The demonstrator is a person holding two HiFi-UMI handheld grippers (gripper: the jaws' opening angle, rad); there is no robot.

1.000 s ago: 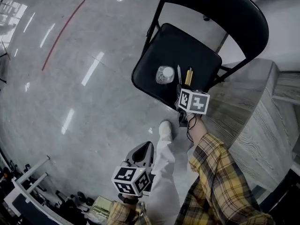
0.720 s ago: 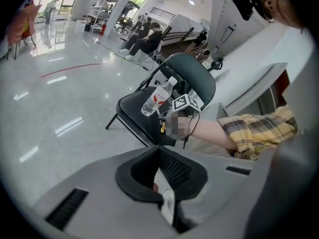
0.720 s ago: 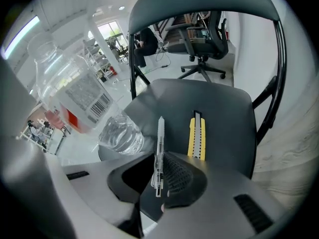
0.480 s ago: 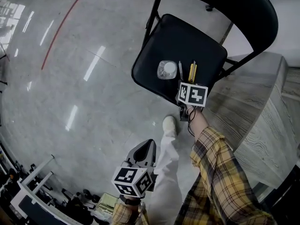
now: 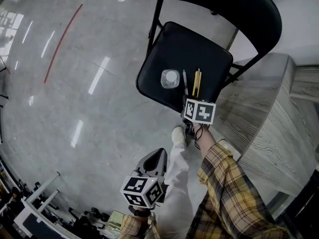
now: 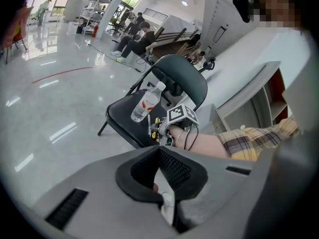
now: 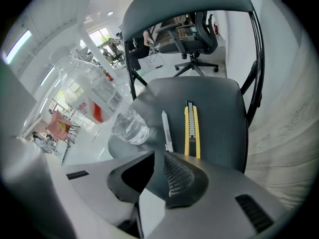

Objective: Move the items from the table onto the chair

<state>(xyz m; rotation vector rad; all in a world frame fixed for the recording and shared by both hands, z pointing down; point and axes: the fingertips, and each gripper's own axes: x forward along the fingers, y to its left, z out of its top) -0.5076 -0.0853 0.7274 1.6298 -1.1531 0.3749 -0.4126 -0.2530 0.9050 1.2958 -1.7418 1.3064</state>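
we are holding the right gripper [image 7: 158, 156] just over the front edge of the black folding chair [image 5: 164, 49]. its fingers [image 7: 180, 176] are standing slightly spread, and nothing is sitting between them. three items are already resting on the seat. a clear water bottle [image 5: 170, 78] with a white cap and a red-and-white label is standing upright toward the seat's left side. beside it a slim grey item is lying flat; it is looking like a pen [image 7: 166, 131], though it is too small for us to be sure. a yellow utility knife [image 7: 191, 128] is lying parallel to the pen, just to its right, with a narrow gap between them. the pen's near end is lying just beyond the right fingertips without touching them.

we are letting the left gripper [image 6: 159, 151] hang low beside our pale trouser leg [image 5: 174, 183], well apart from the chair. its fingers [image 6: 174, 168] are pressing together on nothing. a wood-grain tabletop [image 5: 269, 128] is running along our right, behind the plaid sleeve [image 5: 224, 183].
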